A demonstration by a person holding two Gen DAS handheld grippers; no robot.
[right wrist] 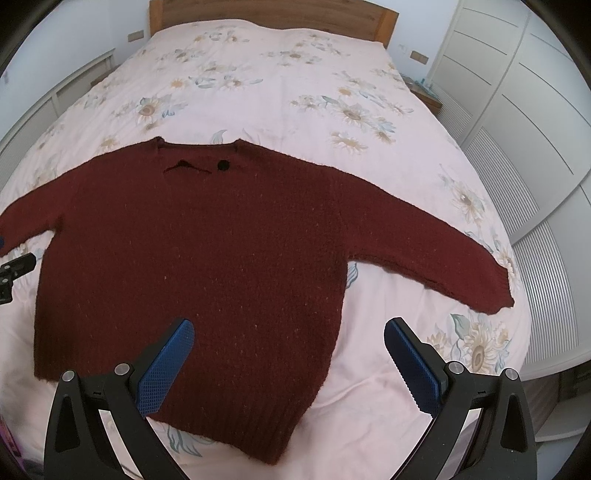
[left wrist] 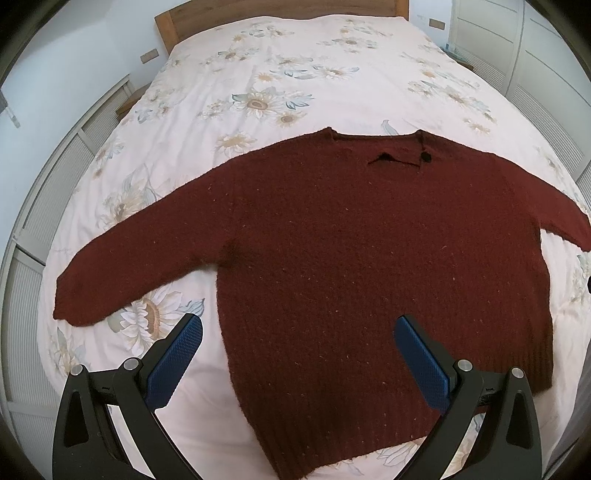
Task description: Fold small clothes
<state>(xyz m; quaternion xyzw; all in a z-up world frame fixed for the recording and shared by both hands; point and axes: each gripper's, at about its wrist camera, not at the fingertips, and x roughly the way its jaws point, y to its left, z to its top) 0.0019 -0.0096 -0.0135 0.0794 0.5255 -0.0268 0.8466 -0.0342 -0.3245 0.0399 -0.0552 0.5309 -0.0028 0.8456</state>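
A dark red knit sweater [left wrist: 351, 258] lies flat on the bed, neck away from me, both sleeves spread out; it also shows in the right wrist view [right wrist: 207, 251]. A black button [left wrist: 426, 156] sits at its collar. My left gripper [left wrist: 297, 332] is open and empty, hovering above the sweater's lower left hem. My right gripper [right wrist: 288, 334] is open and empty, above the lower right hem. The left sleeve cuff [left wrist: 70, 306] and the right sleeve cuff [right wrist: 495, 295] lie on the bedspread.
The bed has a pink floral bedspread [left wrist: 295, 74] and a wooden headboard [right wrist: 273, 14]. White wardrobe doors [right wrist: 517, 92] stand on the right, slatted panels [left wrist: 44, 206] on the left. Part of the left gripper [right wrist: 14, 269] shows at the right wrist view's left edge.
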